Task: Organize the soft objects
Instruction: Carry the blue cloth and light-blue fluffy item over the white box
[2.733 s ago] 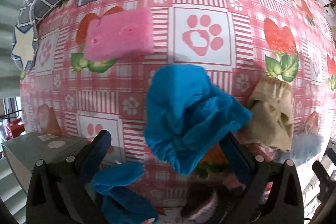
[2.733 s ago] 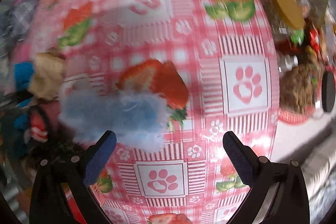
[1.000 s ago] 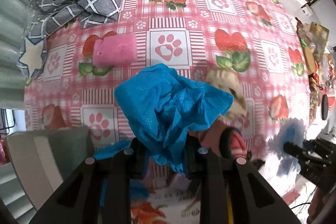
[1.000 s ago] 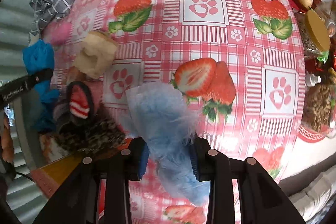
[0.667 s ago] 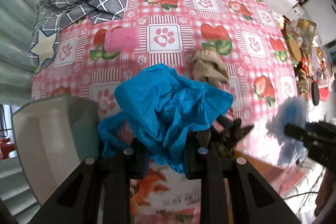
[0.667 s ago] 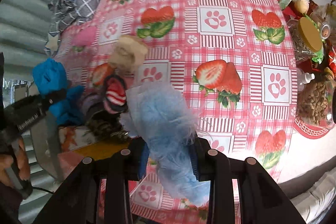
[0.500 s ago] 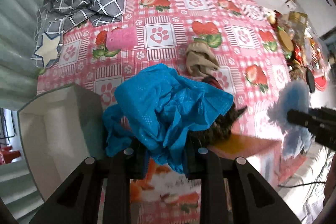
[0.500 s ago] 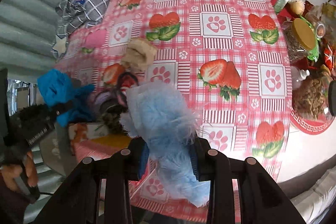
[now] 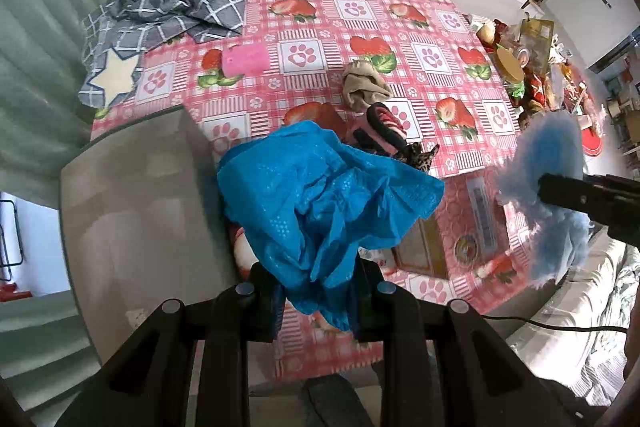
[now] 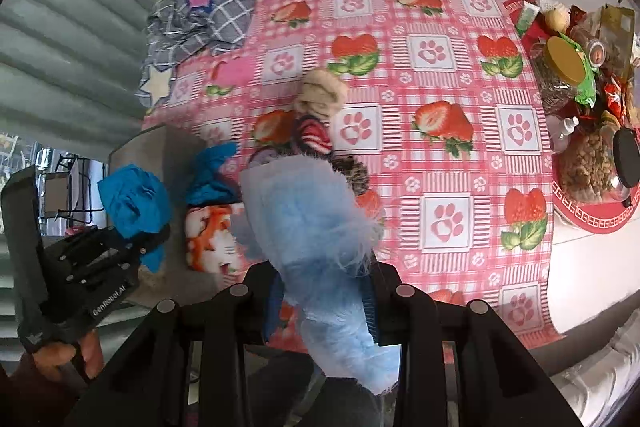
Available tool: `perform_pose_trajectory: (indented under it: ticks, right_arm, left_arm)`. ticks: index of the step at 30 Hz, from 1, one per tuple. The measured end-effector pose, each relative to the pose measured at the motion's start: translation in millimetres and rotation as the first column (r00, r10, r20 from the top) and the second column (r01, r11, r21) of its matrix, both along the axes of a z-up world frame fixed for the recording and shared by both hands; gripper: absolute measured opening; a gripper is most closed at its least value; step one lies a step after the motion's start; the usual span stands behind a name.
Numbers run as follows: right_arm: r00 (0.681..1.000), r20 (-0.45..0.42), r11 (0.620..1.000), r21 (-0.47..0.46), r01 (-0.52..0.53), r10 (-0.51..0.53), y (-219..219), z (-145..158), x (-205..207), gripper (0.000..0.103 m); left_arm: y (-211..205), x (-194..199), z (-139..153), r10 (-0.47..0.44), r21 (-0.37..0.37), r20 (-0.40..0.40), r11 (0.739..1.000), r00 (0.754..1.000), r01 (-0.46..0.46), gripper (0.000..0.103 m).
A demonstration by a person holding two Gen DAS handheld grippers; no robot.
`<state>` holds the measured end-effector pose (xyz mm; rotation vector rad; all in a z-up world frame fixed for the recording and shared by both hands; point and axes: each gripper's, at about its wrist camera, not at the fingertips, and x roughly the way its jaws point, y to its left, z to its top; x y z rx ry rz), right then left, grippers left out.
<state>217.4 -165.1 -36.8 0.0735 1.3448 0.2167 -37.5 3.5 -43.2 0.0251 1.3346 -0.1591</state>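
Left gripper (image 9: pixel 316 291): clenched on crumpled bright-blue cloth (image 9: pixel 320 195), thin, dimpled weave, held above the grey bin (image 9: pixel 140 195) edge
Right gripper (image 10: pixel 320 291): clamped on pale-blue fluffy cloth (image 10: pixel 308 211), fringed edges, hanging below the fingers, lifted off the table
Tablecloth (image 9: pixel 360 7): glossy pink check, strawberry and paw print
On it: pink sponge block (image 9: pixel 244 59); beige bunched sock (image 9: pixel 366 89); striped red-and-pink sock (image 9: pixel 384 129); grey checked fabric (image 9: pixel 168 7), rumpled, far corner

blue cloth (image 9: pixel 320 195) hiding gripper tips, perhaps more fabric beneath
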Motion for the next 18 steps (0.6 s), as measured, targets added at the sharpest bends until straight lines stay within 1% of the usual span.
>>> perform_pose_trajectory:
  ticks: [7, 13, 18]
  right_arm:
    - [0.997, 0.021, 0.996, 0.032, -0.081, 0.08, 52.3, 9.5, -17.8, 0.035]
    - [0.985, 0.032, 0.984, 0.038, -0.173, 0.172, 99.2, 12.0, -21.7, 0.035]
    - [0.965, 0.021, 0.965, 0.029, -0.262, 0.261, 141.8, 7.4, -19.9, 0.035]
  left_arm:
    - [27.6, -21.1, 18.6, 0.037, 0.008, 0.044, 0.999, 0.998, -0.037, 0.027]
    - [65.6, -32.3, 28.3, 0.117, 0.016, 0.066, 0.993, 0.991, -0.118, 0.027]
    - [98.9, -41.6, 31.2, 0.196, 0.026, 0.07, 0.98, 0.978, -0.198, 0.027]
